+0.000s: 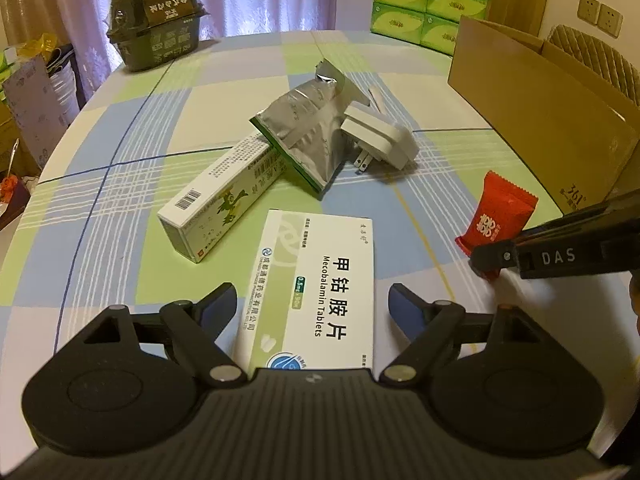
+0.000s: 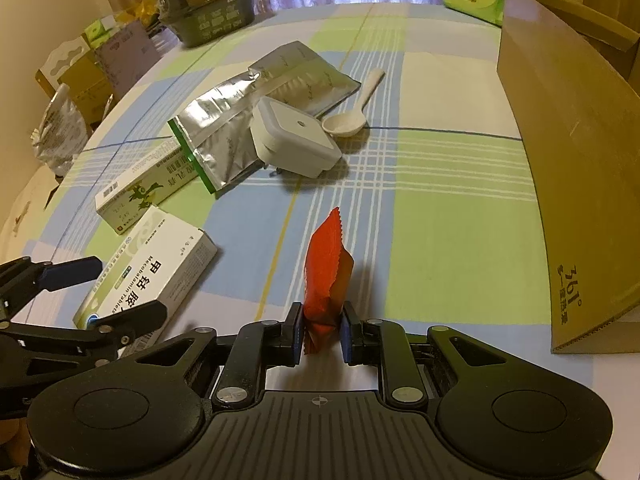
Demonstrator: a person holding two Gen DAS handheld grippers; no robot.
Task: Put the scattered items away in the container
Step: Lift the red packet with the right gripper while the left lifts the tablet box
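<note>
While the right gripper [image 2: 320, 330] has its fingers pressed together on the lower end of a red crinkle-edged snack packet [image 2: 326, 276], the packet stands up between the blue pads, its serrated top leaning away from the camera above the checked blue, green and white cloth of the worktop [image 2: 440, 208]. From the left wrist view the same packet [image 1: 496, 216] shows beside the open brown cardboard box [image 1: 548, 116], which stands at the right edge of the worktop. The left gripper [image 1: 312, 300] hangs with its fingers spread wide on either side of a flat white box of Mecobalamin tablets [image 1: 316, 292], neither pad touching it. Beyond that box lies a long white and green carton [image 1: 216, 204], its far end under a crumpled silver foil pouch [image 1: 304, 136]. A white square plug adapter [image 2: 294, 140] leans against the pouch, and a white plastic spoon [image 2: 352, 116] lies just past it.
</note>
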